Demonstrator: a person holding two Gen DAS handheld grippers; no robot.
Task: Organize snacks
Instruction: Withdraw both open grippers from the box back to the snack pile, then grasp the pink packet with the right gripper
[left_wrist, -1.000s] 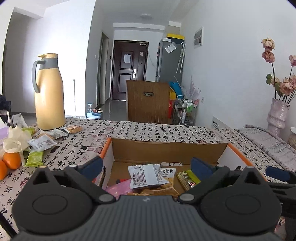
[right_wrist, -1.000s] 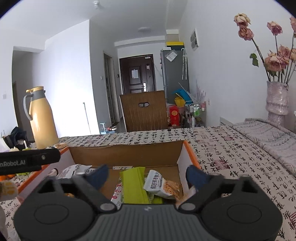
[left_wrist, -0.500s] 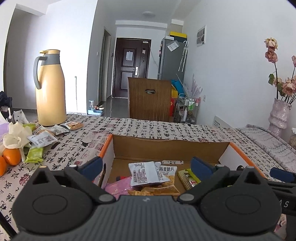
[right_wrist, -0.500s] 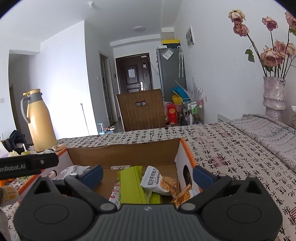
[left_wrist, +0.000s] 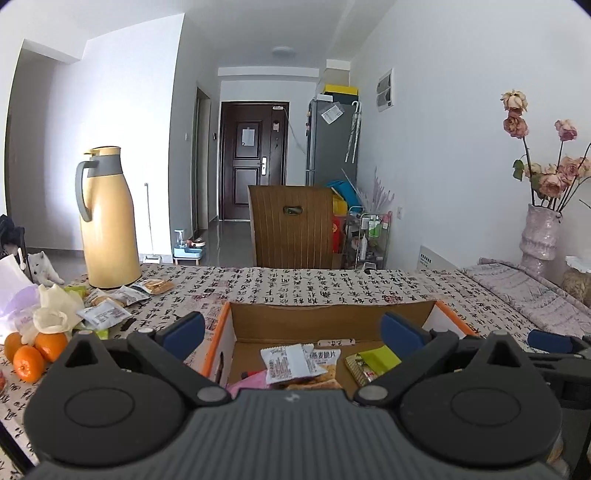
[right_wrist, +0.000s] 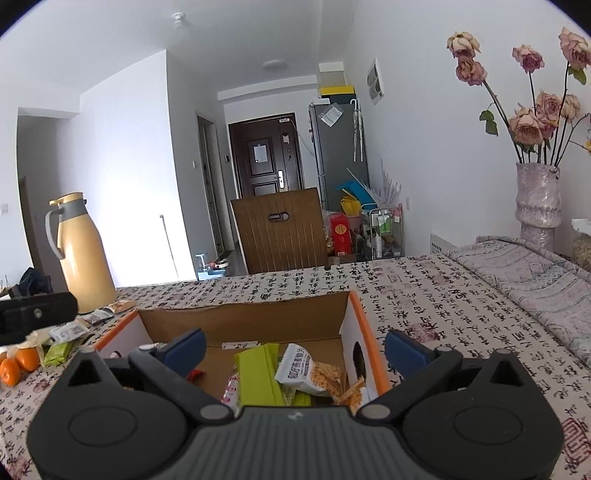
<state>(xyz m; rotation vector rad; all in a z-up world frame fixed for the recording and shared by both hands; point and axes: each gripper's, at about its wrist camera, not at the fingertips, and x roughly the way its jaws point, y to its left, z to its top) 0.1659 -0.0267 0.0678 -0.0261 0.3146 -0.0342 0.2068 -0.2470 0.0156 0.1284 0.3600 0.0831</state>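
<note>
Progress partial: cardboard box (left_wrist: 332, 321) at lower centre holds several snack packets (left_wrist: 291, 362). Loose packets (left_wrist: 107, 314) remain on the counter (left_wrist: 295, 284) at left, near the flask (left_wrist: 107, 221). Left gripper (left_wrist: 291, 330) and right gripper (right_wrist: 295, 347): jaws spread, empty.

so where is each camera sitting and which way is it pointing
Left wrist: sits on the left claw, above the near left part of the cardboard box, facing across the table toward the door; its own open blue-tipped fingers show, with the right claw's tip at the right edge.
Right wrist: sits on the right claw, over the box's right end, facing the same way; its open fingers show, and part of the left tool at the left edge.
Shared: box, snack packets, yellow jug, chair, vase.
</note>
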